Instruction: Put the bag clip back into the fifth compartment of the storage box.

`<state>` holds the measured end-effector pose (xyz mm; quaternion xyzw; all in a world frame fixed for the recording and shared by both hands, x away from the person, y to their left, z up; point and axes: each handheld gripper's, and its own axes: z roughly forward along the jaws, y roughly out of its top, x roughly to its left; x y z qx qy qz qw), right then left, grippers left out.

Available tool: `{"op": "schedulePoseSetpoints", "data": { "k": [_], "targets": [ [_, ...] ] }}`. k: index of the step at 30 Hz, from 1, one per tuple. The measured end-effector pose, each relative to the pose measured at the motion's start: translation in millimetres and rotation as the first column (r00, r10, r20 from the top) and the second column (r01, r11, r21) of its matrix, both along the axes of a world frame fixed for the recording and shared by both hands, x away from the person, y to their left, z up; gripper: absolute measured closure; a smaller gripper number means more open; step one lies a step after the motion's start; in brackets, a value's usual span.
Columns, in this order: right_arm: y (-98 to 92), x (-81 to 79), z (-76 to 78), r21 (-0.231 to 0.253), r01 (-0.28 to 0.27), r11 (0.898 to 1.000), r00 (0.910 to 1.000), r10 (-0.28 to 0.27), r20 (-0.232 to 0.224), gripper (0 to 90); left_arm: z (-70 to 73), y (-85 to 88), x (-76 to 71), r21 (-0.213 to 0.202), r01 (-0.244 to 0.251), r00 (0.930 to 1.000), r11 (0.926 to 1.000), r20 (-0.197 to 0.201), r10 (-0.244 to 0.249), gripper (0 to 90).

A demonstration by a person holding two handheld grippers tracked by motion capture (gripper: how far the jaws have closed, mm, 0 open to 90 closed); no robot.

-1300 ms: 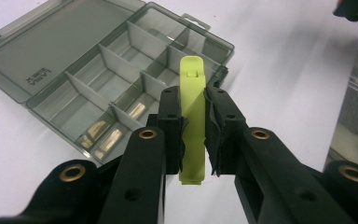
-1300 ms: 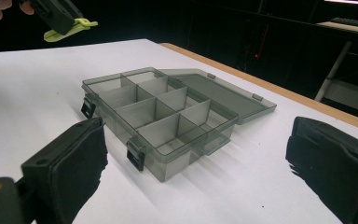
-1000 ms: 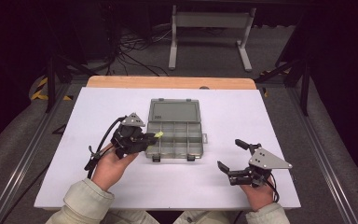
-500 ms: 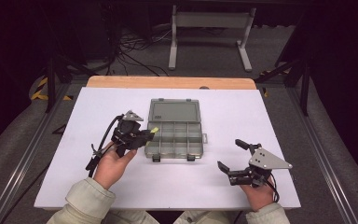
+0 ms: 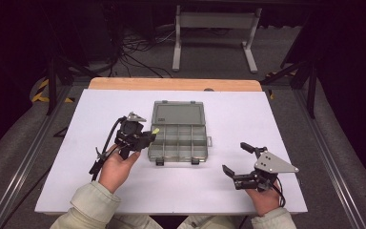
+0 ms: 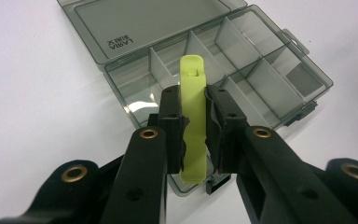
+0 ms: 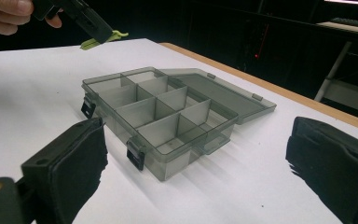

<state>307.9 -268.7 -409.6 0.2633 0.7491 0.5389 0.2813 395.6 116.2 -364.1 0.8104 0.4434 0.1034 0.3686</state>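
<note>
— Where's the left hand-held gripper (image 5: 148,135)?

— Raised beside the left edge of the smoky transparent plastic compartment box (image 5: 178,138), its jaws clamped on a flat lime-green plastic clip (image 6: 193,116) that pokes out toward the box.

— And the box itself?

— Mid-counter on the white counter (image 5: 66,157), lid flat open at the far side, compartments bare.

— The right hand-held gripper (image 5: 236,160)?

— Near the counter's front right, well apart from the box, jaws spread wide, gripping nothing.
</note>
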Motion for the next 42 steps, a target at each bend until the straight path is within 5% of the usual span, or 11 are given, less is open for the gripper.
{"op": "schedulePoseSetpoints", "data": {
  "k": [42],
  "targets": [
    [-0.4,-0.1,-0.1,0.001,-0.002,1.0,1.0,0.002,-0.002,5.0,-40.1,-8.0,17.5,0.008,0.031,0.9931,0.9995,-0.113,-0.029,77.6]
  ]
}}
